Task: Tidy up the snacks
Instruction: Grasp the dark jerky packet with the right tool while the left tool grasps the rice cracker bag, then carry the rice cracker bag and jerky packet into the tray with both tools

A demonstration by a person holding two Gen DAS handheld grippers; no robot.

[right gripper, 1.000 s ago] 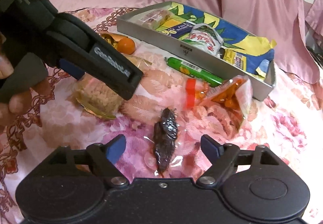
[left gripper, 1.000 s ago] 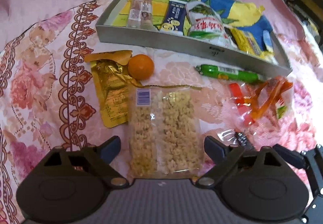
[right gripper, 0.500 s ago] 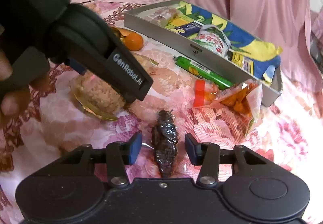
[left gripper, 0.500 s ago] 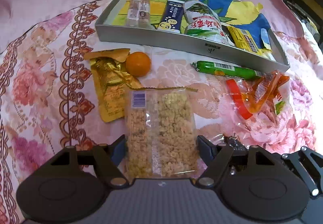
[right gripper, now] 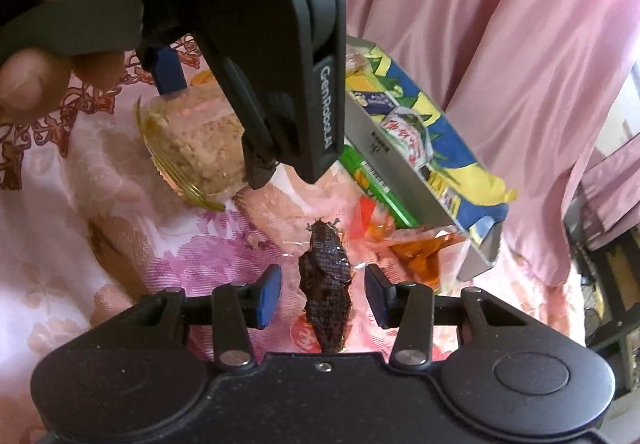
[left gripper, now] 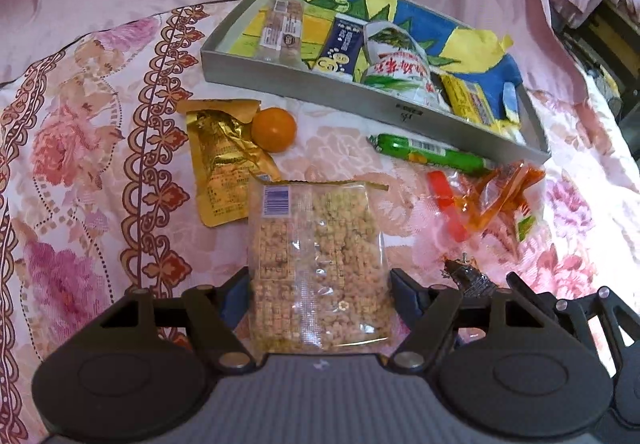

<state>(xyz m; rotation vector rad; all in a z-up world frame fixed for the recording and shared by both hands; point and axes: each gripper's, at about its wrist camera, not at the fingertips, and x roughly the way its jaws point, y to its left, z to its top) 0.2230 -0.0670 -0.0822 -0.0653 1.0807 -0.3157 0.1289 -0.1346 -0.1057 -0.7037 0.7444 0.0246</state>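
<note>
My left gripper [left gripper: 318,290] grasps the cereal bar pack [left gripper: 318,268] while my right gripper [right gripper: 323,296], jaws apart around the dark snack [right gripper: 326,284], should clench squarely before lifting toward the far tray [left gripper: 360,100].

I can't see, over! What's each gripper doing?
Left gripper shut on crispy rice pack. Right gripper open around dark snack. Tray ahead.

In the right wrist view the left claw [right gripper: 256,92] blocks most of the crisped-rice packet [right gripper: 196,148] and the tray's [right gripper: 384,148] eleven o'clock end. The green sausage stick [right gripper: 370,180] shows only partly. The dark snack's [left gripper: 468,276] lower end hides behind the left claw's body. Labels on packets inside the tray are too small to read.
</note>
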